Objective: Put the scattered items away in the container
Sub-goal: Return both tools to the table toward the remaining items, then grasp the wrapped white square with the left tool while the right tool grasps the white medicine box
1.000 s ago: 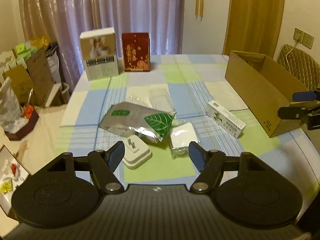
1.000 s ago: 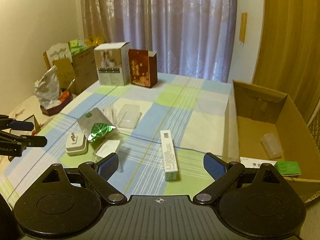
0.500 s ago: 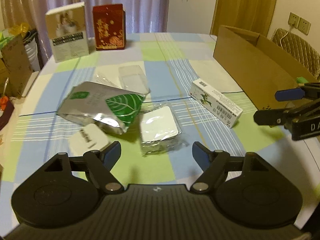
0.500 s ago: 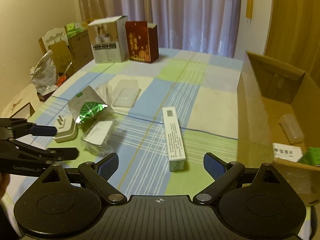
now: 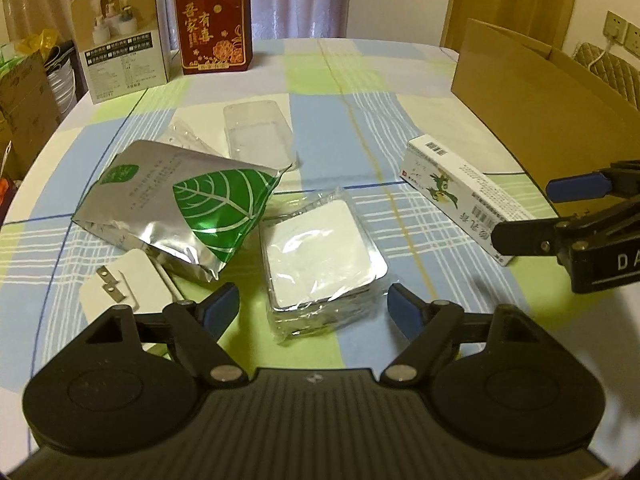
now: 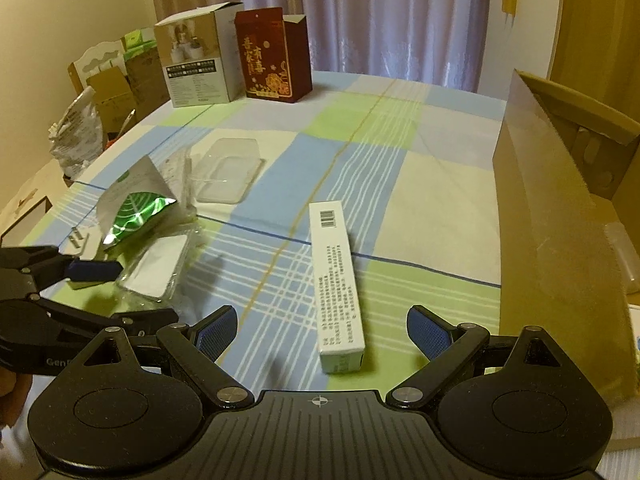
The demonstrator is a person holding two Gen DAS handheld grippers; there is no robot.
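Observation:
My left gripper point(image 5: 314, 310) is open, its blue pads either side of the near end of a plastic-wrapped white square pack point(image 5: 320, 256). Left of that pack lie a silver pouch with a green leaf point(image 5: 188, 204) and a white plug adapter point(image 5: 120, 284). My right gripper point(image 6: 322, 332) is open just short of the near end of a long white carton point(image 6: 334, 280); the same carton point(image 5: 464, 196) shows in the left wrist view. The cardboard box point(image 6: 560, 232) stands at the right with small items inside.
A clear plastic tray point(image 5: 256, 132) lies beyond the pouch. A white product box point(image 5: 120, 48) and a dark red box point(image 5: 212, 36) stand at the table's far end. Bags and cartons crowd the floor at the left point(image 6: 100, 96). Curtains hang behind.
Both grippers have moved forward and lower. The wrapped pack now lies between my left pads, and the white carton sits closer to my right gripper. Nothing has been picked up.

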